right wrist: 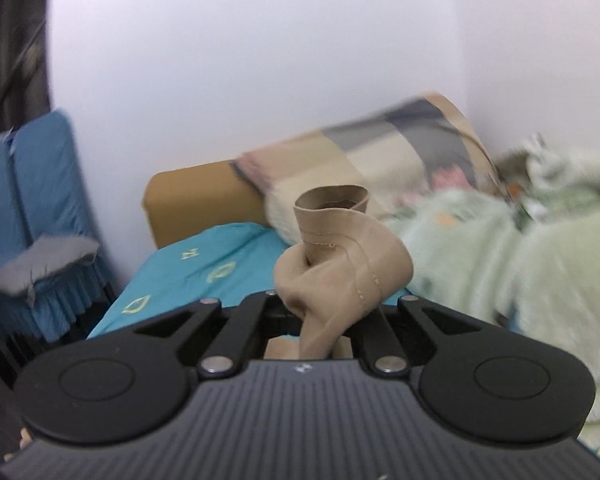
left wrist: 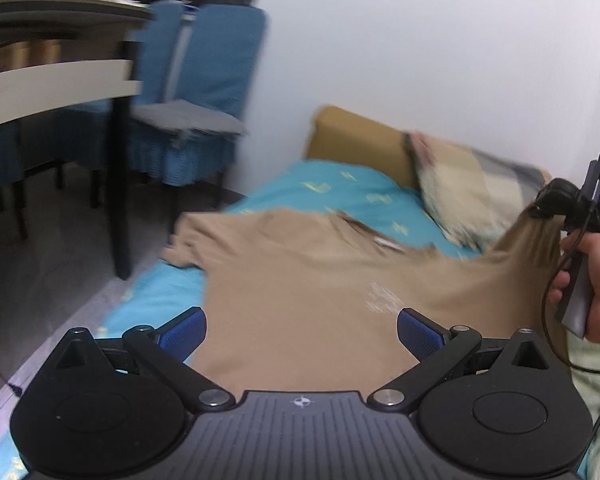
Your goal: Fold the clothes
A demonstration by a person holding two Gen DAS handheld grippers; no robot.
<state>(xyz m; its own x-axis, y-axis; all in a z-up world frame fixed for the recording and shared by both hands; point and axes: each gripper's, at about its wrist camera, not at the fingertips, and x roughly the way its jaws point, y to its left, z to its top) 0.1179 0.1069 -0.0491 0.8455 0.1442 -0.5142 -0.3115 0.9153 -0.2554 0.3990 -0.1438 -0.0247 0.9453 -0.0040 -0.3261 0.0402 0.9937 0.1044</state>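
Tan shirt (left wrist: 300,280) spread across the bed (left wrist: 168,292), over a turquoise sheet (left wrist: 364,196) printed with pale yellow shapes; one sleeve hanging over the bed's left edge toward the floor. Left tool (left wrist: 302,332) hovering low above the near part of the shirt, blue-padded fingers (left wrist: 184,332) spread wide apart with nothing between them. Right tool (right wrist: 320,312) closed on the shirt's other sleeve, the cloth bunched and twisted between the jaws, the cuff opening (right wrist: 332,198) standing up and forward past the fingertips. Seen from the left wrist camera, the same right tool (left wrist: 548,200) at the far right, lifting that side of the shirt off the bed so the fabric rises in a taut slope; a hand (left wrist: 596,280) wrapped around its handle, a black cable looping below. Patterned pillow (left wrist: 456,188) in beige and grey leaning against a mustard-yellow headboard (left wrist: 360,136) at the far end of the bed. Pale green fluffy blanket (right wrist: 532,264) heaped on the right side of the bed. Beside the bed on the left, a blue-covered chair (left wrist: 204,80) with a grey cloth (left wrist: 188,116) on its seat, and a dark-legged tabletop (left wrist: 52,80) next to it. White wall behind. Both views somewhat blurred.
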